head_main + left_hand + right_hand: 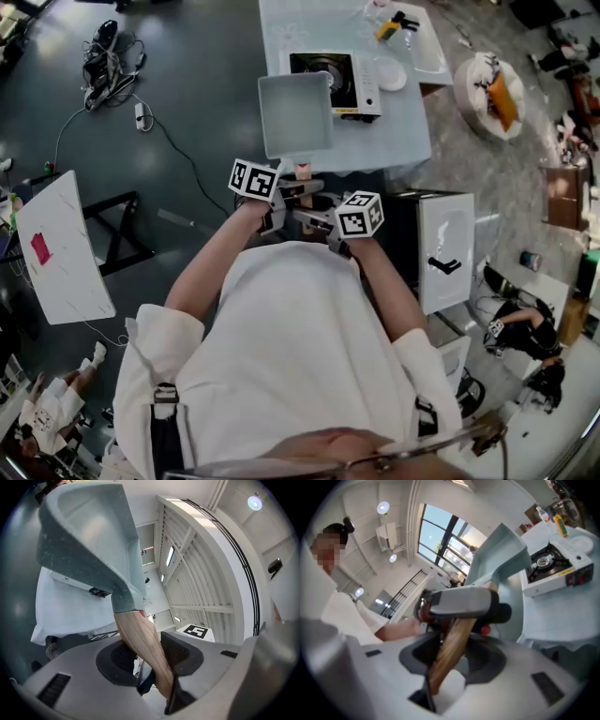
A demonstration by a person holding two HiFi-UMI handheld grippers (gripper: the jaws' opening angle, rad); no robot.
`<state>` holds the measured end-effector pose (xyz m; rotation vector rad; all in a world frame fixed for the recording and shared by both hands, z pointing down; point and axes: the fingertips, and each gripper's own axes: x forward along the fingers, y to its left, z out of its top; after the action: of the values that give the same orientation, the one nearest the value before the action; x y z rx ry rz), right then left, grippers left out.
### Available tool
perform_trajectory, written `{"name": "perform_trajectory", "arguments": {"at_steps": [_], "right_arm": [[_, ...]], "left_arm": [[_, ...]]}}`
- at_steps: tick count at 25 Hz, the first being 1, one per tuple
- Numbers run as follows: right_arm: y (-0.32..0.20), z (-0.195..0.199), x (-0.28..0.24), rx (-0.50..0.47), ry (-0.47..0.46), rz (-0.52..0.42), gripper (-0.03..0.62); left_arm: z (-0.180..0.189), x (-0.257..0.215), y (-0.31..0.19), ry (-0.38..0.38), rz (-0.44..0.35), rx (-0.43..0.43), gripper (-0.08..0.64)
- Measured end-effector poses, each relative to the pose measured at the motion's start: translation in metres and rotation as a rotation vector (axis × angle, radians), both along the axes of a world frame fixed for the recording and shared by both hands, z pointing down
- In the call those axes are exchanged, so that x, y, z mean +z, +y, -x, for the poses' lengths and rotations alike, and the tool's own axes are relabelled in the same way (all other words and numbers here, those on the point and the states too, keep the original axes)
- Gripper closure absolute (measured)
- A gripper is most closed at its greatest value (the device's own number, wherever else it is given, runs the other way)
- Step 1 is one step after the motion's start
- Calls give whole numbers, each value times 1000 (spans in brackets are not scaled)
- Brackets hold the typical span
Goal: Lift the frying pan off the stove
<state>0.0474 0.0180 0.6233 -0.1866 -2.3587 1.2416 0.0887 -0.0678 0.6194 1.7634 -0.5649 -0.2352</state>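
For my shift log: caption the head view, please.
Square frying pan held off the stove, its wooden handle clamped by left gripper and right gripper, above the table edge.

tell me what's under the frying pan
The square frying pan, held by its wooden handle in the left tongs and right tongs, hangs over the table's near edge and covers the gas stove's near left corner. Anything directly beneath is hidden.
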Motion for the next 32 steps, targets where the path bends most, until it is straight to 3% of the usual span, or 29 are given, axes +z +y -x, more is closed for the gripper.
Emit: {"name": "perform_trajectory", "arguments": {"at_steps": [13, 32], "right_arm": [[31, -29, -22, 2, -13, -24, 411], [41, -97, -44, -58, -50, -23, 410]], "left_arm": [[-31, -21, 32, 0, -12, 30, 383], [-93, -44, 38, -5, -42, -45, 380]]}}
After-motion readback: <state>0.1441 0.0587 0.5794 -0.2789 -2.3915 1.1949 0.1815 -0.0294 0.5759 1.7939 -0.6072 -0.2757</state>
